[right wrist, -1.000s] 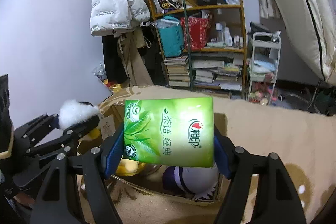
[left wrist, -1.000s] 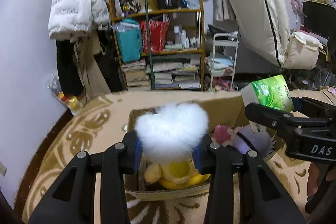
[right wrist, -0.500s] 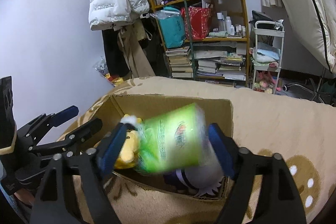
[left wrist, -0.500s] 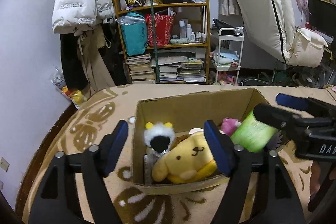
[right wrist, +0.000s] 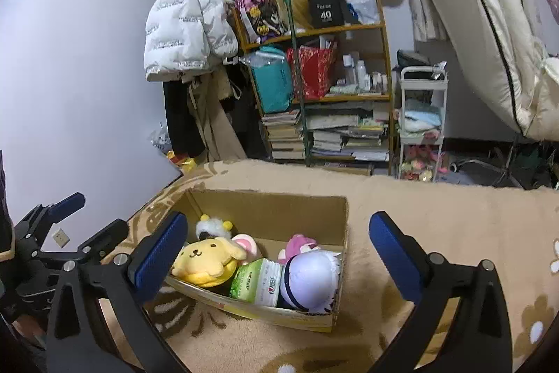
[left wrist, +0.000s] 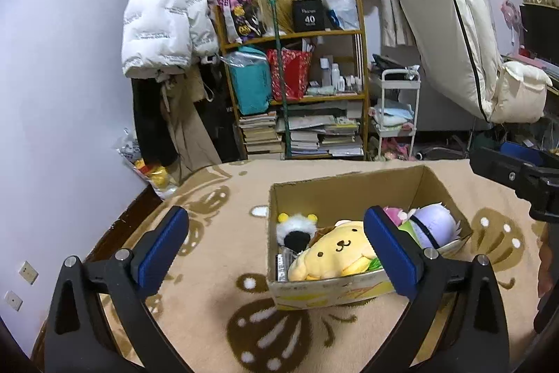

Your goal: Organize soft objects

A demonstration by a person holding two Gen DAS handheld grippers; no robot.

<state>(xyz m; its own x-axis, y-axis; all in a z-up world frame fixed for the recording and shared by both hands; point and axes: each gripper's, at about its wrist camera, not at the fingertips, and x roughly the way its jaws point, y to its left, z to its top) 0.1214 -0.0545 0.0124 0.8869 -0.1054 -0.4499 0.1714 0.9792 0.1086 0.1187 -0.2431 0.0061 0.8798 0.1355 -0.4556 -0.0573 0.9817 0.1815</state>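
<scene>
Both the left gripper and the right gripper have just been opening; their jaws are spread wide and nothing is held between them. The soft objects are found inside the cardboard box on the patterned blanket: a yellow dog plush, a green tissue pack and a lavender round plush. These are judged light and squashy, so the thick middle should be taken, not an ear. The tissue pack may be slippery. Access is narrowed by the box walls, and a cluttered bookshelf is seen well behind.
</scene>
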